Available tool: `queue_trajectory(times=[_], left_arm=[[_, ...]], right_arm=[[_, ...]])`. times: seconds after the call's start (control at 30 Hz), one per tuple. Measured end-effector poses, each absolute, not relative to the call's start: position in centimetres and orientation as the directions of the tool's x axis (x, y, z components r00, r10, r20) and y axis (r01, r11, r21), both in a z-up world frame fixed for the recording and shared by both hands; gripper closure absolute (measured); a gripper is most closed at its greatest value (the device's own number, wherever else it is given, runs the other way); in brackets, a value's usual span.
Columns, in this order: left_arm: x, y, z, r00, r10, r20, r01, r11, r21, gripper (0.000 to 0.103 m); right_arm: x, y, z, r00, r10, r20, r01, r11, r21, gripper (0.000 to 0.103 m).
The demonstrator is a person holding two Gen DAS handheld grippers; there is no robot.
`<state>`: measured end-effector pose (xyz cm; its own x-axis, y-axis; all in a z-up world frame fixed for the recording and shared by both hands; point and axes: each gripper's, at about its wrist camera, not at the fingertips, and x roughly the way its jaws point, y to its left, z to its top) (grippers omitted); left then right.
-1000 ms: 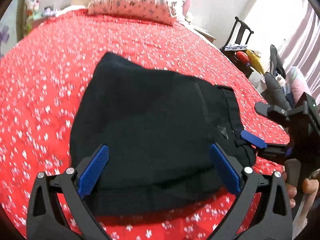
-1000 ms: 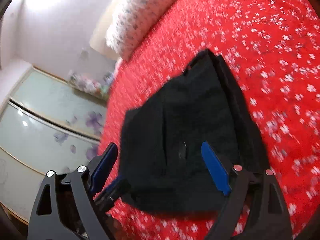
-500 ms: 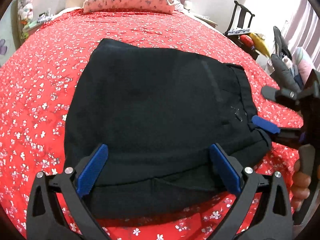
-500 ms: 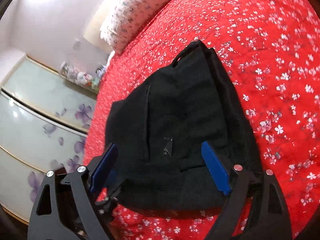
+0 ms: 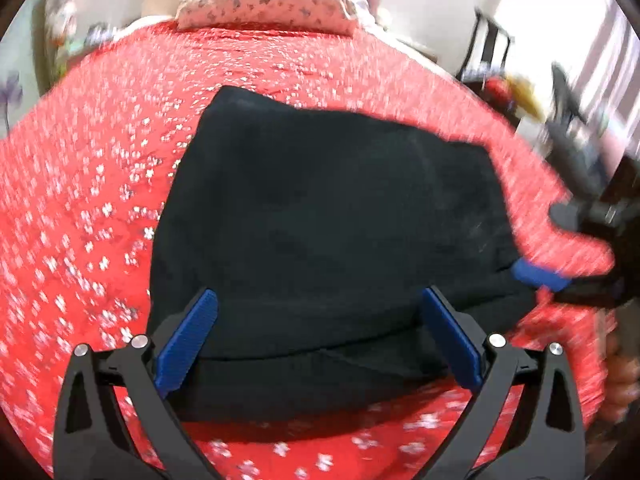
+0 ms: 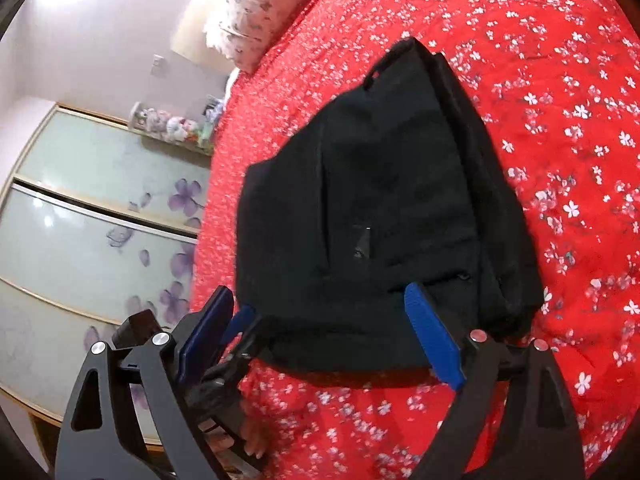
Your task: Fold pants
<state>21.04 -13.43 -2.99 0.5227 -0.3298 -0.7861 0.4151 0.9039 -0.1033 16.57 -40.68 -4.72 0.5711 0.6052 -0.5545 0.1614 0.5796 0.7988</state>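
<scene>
Both grippers' jaws spread over black pants [image 5: 328,232] on red floral bedspread [image 6: 560,80], apparently folded.

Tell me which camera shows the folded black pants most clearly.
The right wrist view: the pants are sharp there, with seams and stacked layers visible. The left wrist view shows them whole but motion-blurred.

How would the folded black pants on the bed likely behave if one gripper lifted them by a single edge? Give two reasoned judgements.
The black pants would probably sag and unfold: they are soft cloth lying in loose stacked layers, visible along their near edge. They likely would not slide freely if pushed, since fabric rests on the fabric red bedspread and could bunch instead.
</scene>
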Motion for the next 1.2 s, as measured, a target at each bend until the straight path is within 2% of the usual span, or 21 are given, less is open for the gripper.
queue_trajectory(times=[0.1, 0.27, 0.43, 0.57, 0.7, 0.8, 0.93, 0.97, 1.03, 1.07, 1.1, 1.2], left_arm=[[20.5, -14.8, -3.7, 0.559, -0.244, -0.793, 0.423, 0.906, 0.019, 0.002], [20.3, -14.5, -3.5, 0.549, -0.251, -0.797, 0.424, 0.905, 0.008, 0.002], [18.9, -14.7, -3.1, 0.580, -0.201, -0.789, 0.422, 0.903, 0.080, 0.002], [17.2, -14.4, -2.2, 0.620, -0.174, -0.765, 0.406, 0.905, 0.123, 0.002], [15.7, -12.5, -0.8, 0.654, -0.232, -0.720, 0.400, 0.914, 0.069, 0.002], [16.3, -11.6, -0.2, 0.655, -0.271, -0.705, 0.393, 0.920, 0.011, 0.002], [19.3, -11.5, -2.1, 0.554, -0.259, -0.791, 0.352, 0.934, -0.060, 0.002], [19.5, -11.3, -2.3, 0.555, -0.236, -0.797, 0.339, 0.940, -0.043, 0.002], [19.5, -10.0, -1.4, 0.570, -0.295, -0.767, 0.347, 0.933, -0.100, 0.002], [19.7, -9.2, -0.9, 0.580, -0.317, -0.750, 0.339, 0.931, -0.132, 0.002], [20.5, -8.3, -0.1, 0.592, -0.333, -0.734, 0.318, 0.933, -0.167, 0.002], [24.4, -6.8, 0.7, 0.574, -0.323, -0.753, 0.252, 0.944, -0.213, 0.002]], right_arm=[[16.7, -40.5, -4.8, 0.580, 0.597, -0.555, 0.152, 0.590, 0.793, 0.013], [16.8, -41.0, -5.2, 0.599, 0.615, -0.513, 0.130, 0.558, 0.820, 0.010], [16.9, -40.6, -5.0, 0.601, 0.612, -0.513, 0.109, 0.574, 0.812, 0.004], [17.0, -40.2, -4.4, 0.614, 0.608, -0.503, 0.098, 0.573, 0.813, 0.004], [15.7, -40.1, -3.3, 0.612, 0.657, -0.441, 0.069, 0.511, 0.857, 0.004], [15.0, -39.7, -4.3, 0.568, 0.652, -0.502, 0.110, 0.544, 0.832, 0.004], [15.4, -39.7, -6.1, 0.566, 0.661, -0.493, 0.135, 0.515, 0.846, 0.004], [15.3, -39.8, -5.9, 0.571, 0.667, -0.479, 0.125, 0.506, 0.853, 0.004], [14.7, -41.1, -4.2, 0.637, 0.664, -0.391, 0.057, 0.465, 0.884, 0.005], [14.2, -42.4, -2.8, 0.706, 0.619, -0.344, 0.015, 0.472, 0.881, 0.005], [13.8, -43.5, -1.9, 0.754, 0.565, -0.335, 0.008, 0.502, 0.865, 0.005], [14.4, -46.3, -1.9, 0.812, 0.445, -0.377, 0.056, 0.584, 0.810, 0.005]])
